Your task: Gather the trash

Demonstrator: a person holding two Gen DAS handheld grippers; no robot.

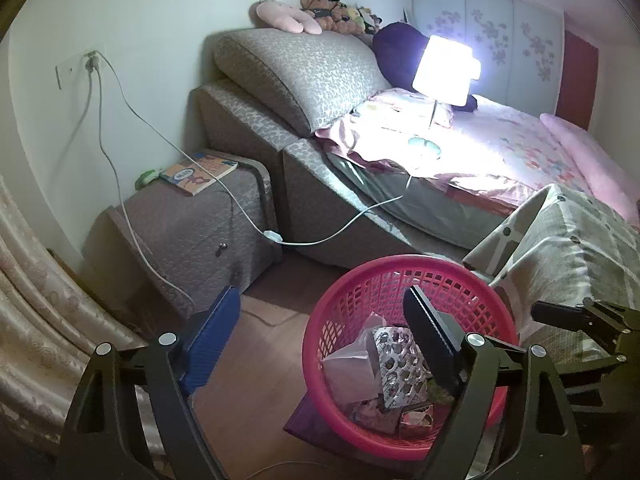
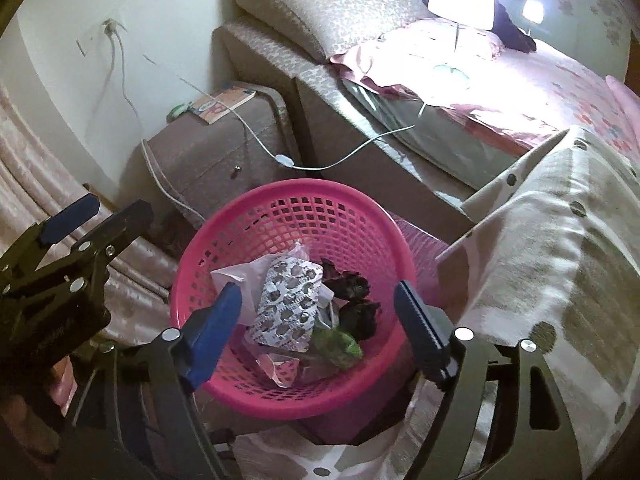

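Right wrist view: one pink mesh basket (image 2: 296, 204) held a silver blister pack (image 2: 286, 308), dark wilted flowers (image 2: 356, 300); both grippers' fingers (image 2: 216, 320) open, empty.

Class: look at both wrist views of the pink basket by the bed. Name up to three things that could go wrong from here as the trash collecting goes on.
1. The right claw hangs open inside the pink basket; lifting out carelessly could catch the rim and tip it.
2. The blister pack lies loose on top and could slide out if the basket tilts.
3. The lamp cord trails off the bed near the basket; snagging it might pull the lit lamp over.
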